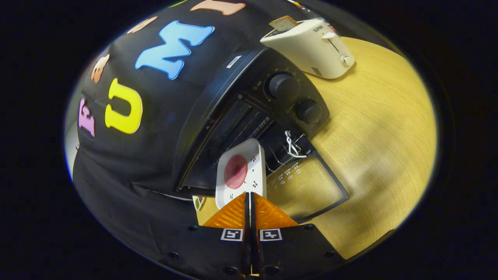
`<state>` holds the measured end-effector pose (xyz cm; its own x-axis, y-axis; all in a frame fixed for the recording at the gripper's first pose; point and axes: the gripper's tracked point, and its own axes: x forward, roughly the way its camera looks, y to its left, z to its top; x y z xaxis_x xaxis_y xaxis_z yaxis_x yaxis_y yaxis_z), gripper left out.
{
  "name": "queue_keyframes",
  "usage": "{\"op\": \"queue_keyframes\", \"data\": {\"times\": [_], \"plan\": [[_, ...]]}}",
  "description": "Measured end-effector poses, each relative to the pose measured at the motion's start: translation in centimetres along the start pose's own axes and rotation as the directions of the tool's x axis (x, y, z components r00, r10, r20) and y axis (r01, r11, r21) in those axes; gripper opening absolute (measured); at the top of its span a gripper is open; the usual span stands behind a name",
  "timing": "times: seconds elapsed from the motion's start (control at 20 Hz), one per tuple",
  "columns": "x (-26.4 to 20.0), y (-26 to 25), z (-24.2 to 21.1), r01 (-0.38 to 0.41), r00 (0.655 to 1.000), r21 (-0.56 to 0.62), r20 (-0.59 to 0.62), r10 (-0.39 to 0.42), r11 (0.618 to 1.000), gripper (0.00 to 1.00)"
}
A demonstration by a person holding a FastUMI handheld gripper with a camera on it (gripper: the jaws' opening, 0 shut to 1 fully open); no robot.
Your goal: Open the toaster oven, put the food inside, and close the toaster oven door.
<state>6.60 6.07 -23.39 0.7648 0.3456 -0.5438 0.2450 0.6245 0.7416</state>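
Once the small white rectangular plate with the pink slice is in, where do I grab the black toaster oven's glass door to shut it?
Gripper is shut on the white plate's near rim. Afterwards, take the glass door, folded flat onto the wooden table, at its free outer edge, coming from the front: that edge is farthest from the hinge. The white cord near the hinge gives little leverage, probably.
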Motion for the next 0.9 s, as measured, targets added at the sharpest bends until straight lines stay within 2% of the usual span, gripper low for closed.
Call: {"op": "queue_keyframes", "data": {"times": [0.1, 0.15, 0.2, 0.25, 0.3, 0.4, 0.5, 0.75, 0.9], "plan": [[-1.0, 0.3, -1.3, -0.006, 0.999, -0.073, -0.034, 0.004, 0.997, 0.02], [-1.0, 0.4, -1.8, -0.012, 0.999, -0.101, -0.049, 0.007, 0.995, 0.07], [-1.3, 0.5, -2.1, -0.008, 0.999, -0.128, -0.052, 0.001, 0.992, 0.21], [-1.6, 0.4, -2.4, -0.004, 0.998, -0.153, -0.055, -0.004, 0.988, 0.28], [-1.8, 0.4, -2.6, -0.002, 0.998, -0.175, -0.058, -0.008, 0.984, 0.58], [-2.0, 0.1, -3.2, 0.016, 0.997, -0.22, -0.065, -0.031, 0.975, 0.78], [-2.1, -0.8, -3.6, 0.065, 0.994, -0.289, -0.07, -0.088, 0.955, 0.98], [-2.7, -3.2, -5.1, 0.18, 0.967, -0.454, -0.079, -0.241, 0.873, 0.99], [-1.8, -4.1, -5.8, 0.209, 0.951, -0.497, -0.097, -0.293, 0.843, 0.99]]}}
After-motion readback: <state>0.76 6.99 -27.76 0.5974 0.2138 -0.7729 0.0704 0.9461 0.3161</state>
